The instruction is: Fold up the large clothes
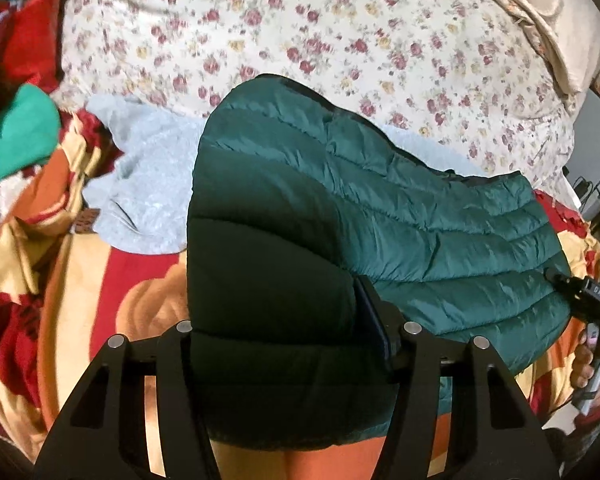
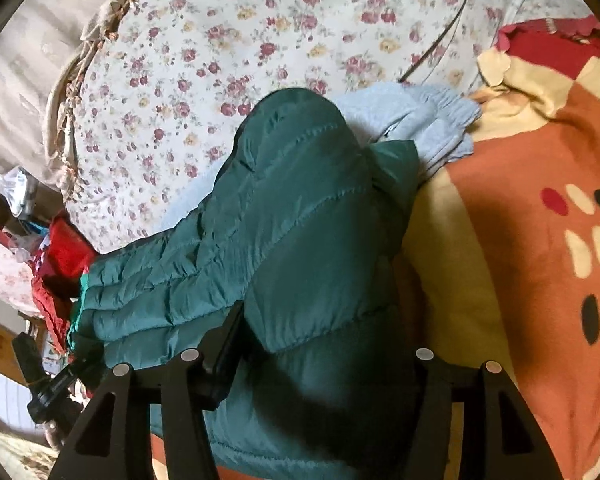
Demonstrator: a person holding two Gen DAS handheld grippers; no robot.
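Floral sheet [image 1: 300,32] and an orange-red blanket [image 2: 540,200] cover the bed. Both the left gripper [image 1: 292,340] and right gripper [image 2: 320,360] have their fingers clamped on the green puffer jacket [image 1: 380,200], lifted mid-fold over a pale blue garment [image 1: 152,184]; I judge folding unfinished. No containers show.

Left claw [image 1: 296,344]: matte black frame of two angular linkage arms on each side, each arm pierced by a triangular or slot-shaped cut-out and capped by a round silver pivot pin, four pins in all. One finger [image 1: 374,320] shows as a flat dark pad with a bluish sheen.

Right claw [image 2: 312,356]: identical black frame, the same four silver pins and cut-outs; one black finger [image 2: 224,354] visible.

At the right edge of the left wrist view, the other unit's black body bears small white lettering, gripped by a bare-skinned hand [image 1: 588,356].
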